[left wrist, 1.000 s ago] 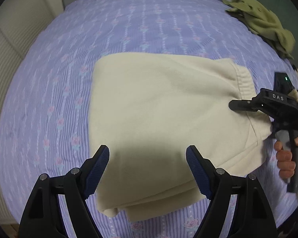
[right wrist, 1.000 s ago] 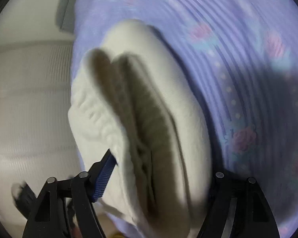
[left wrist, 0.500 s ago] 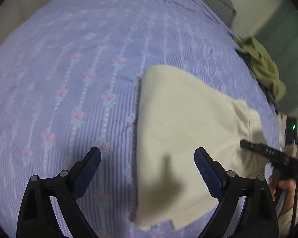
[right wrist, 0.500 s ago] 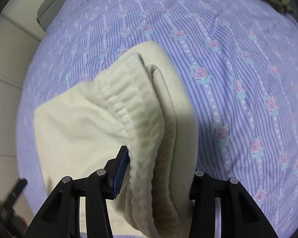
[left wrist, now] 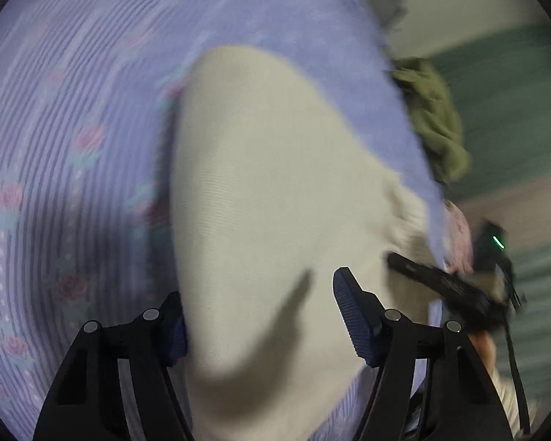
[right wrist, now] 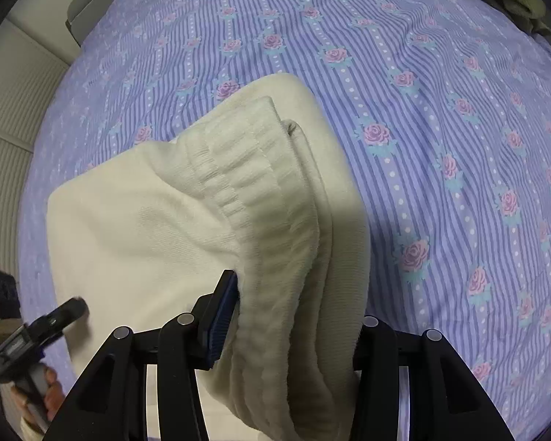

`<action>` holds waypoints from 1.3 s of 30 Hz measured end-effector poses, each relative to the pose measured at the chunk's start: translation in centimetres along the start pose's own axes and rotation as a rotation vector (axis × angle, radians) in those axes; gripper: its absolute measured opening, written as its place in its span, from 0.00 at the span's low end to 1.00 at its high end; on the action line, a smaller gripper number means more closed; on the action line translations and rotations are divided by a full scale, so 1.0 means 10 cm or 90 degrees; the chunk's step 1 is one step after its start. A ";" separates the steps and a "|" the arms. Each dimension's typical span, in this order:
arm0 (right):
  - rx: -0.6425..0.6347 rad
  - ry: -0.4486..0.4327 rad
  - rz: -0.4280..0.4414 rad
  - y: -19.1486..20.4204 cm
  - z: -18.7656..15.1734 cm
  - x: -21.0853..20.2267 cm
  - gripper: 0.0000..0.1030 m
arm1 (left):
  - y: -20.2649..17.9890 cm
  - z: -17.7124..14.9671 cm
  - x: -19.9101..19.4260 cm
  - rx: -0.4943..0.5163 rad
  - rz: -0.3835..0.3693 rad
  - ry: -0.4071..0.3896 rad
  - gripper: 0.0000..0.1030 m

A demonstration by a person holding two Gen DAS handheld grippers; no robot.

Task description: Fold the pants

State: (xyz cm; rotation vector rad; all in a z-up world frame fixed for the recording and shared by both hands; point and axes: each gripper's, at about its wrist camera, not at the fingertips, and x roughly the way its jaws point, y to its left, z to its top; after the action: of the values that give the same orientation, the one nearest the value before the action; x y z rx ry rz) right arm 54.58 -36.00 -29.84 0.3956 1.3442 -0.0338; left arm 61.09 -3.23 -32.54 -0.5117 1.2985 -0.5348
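On the purple striped bedsheet with pink roses (right wrist: 440, 84), near its left edge as the right wrist view shows it, lies the one pair of cream fleece pants (right wrist: 136, 228), already folded into a thick stack. Our right gripper (right wrist: 294, 323) is clamped on the ribbed waistband end, which it holds raised off the sheet while the rest of the stack rests flat. Our left gripper (left wrist: 257, 316) straddles the opposite folded edge; its jaws are closing with the cloth between them, the fingers apart, and we cannot tell through the blur whether the pads already press the fabric. We judge the main risk to be a partial catch: if the left fingers (left wrist: 352, 316) close on only the top layer, the stack would peel open when lifted and the fold would be lost. The thick waistband could also slide out of the right grip if we pull the two ends apart too hard, and any drag across the sheet might bunch the lower layers. We count one pair of pants, two grippers, one bedsheet, and one crumpled olive-green garment (left wrist: 433, 121) at the far edge of the bed.
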 end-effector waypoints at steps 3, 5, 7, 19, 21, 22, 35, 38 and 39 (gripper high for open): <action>0.012 0.003 0.019 -0.09 0.01 0.01 0.44 | -0.02 0.04 0.12 0.016 0.027 0.023 0.66; 0.018 0.004 0.026 -0.11 0.01 0.03 0.45 | 0.12 0.10 0.33 -0.049 0.044 0.063 0.64; 0.020 0.003 0.028 -0.11 0.01 0.01 0.45 | 0.15 0.12 0.45 -0.092 0.050 0.085 0.61; -0.064 -0.084 0.086 0.22 -0.34 -0.93 0.35 | -0.81 -0.14 -0.52 0.044 0.139 -0.021 0.27; -0.075 -0.091 0.095 0.27 -0.45 -1.15 0.35 | -0.89 -0.25 -0.76 0.042 0.140 -0.036 0.27; -0.078 -0.095 0.104 0.28 -0.50 -1.25 0.35 | -0.91 -0.30 -0.88 0.043 0.141 -0.043 0.27; -0.202 -0.159 0.191 0.89 -1.36 -2.31 0.35 | -1.21 -1.32 -2.32 0.012 0.218 -0.188 0.27; -0.222 -0.164 0.197 1.09 -1.53 -2.40 0.35 | -1.06 -1.52 -2.57 0.012 0.218 -0.209 0.27; -0.231 -0.168 0.196 1.17 -1.60 -2.42 0.35 | -0.99 -1.57 -2.64 0.011 0.217 -0.212 0.27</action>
State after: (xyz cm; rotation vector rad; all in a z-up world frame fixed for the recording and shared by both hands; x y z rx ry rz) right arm 36.83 -25.18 -6.48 0.2741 0.9924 0.3968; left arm 40.05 4.95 -9.46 -0.3366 1.0307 -0.1668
